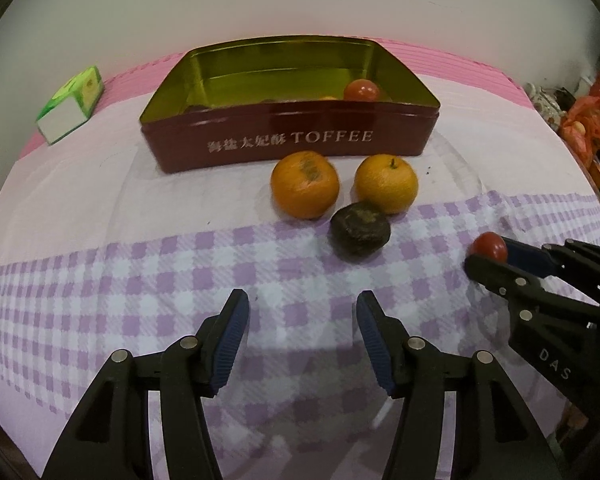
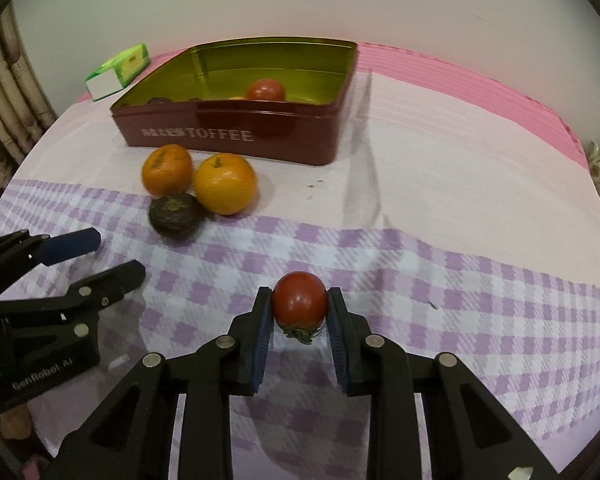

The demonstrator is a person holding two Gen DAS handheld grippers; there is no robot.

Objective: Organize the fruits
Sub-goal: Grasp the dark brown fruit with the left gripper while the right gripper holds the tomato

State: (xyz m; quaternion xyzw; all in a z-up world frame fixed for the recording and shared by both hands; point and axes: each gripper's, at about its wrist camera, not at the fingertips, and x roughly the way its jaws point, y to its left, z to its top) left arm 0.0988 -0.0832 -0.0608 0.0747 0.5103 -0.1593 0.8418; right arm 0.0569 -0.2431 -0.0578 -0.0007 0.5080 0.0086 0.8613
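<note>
My right gripper (image 2: 299, 300) is shut on a red tomato (image 2: 299, 298), held above the checked cloth; the pair also shows in the left wrist view (image 1: 489, 246). My left gripper (image 1: 302, 310) is open and empty, in front of two oranges (image 1: 305, 189) (image 1: 386, 189) and a dark wrinkled fruit (image 1: 360, 229). These lie just before the maroon TOFFEE tin (image 1: 288, 144). In the tin lies another tomato (image 1: 362, 90), with other fruit barely showing. In the right wrist view the oranges (image 2: 167, 170) (image 2: 225, 189), dark fruit (image 2: 175, 215) and tin (image 2: 228, 136) sit far left.
A green and white box (image 1: 70, 104) lies at the back left by the tin. The table has a lilac checked cloth (image 1: 140, 280) under a clear cover. Orange clutter (image 1: 588, 120) stands off the table's right edge. A wall is behind.
</note>
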